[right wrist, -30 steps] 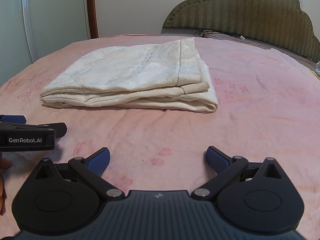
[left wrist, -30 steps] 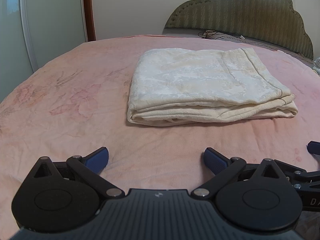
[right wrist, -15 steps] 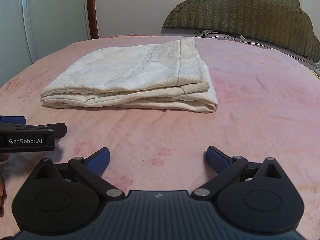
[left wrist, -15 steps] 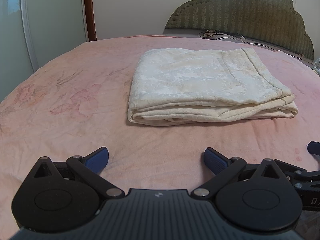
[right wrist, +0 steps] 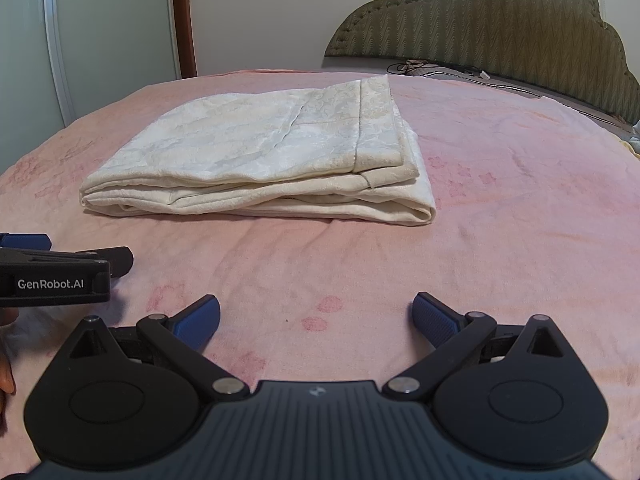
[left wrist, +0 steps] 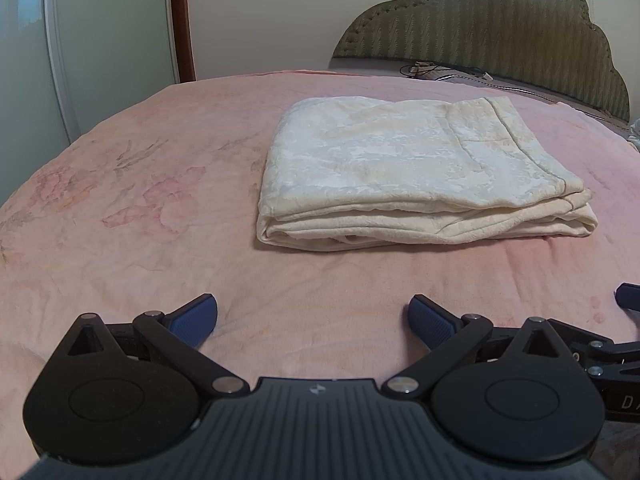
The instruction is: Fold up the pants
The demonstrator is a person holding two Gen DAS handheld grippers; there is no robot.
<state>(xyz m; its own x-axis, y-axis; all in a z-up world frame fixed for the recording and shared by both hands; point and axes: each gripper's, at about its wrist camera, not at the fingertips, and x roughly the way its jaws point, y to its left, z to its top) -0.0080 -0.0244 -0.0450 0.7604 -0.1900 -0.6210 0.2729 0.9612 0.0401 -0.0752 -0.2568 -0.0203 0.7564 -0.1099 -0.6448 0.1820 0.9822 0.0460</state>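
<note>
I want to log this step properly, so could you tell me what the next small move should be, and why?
Probably none beyond lifting both tongs away: the cream pants already lie in a neat layered stack on the pink bedspread, and the left tongs and right tongs sit open, empty, short of them.

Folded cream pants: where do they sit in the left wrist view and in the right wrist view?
Left wrist: folded cream pants lie centre-right on the pink bedspread.
Right wrist: they lie centre-left, beyond the open gripper.
Shared landmark: the green scalloped headboard, upper right in both.
</note>
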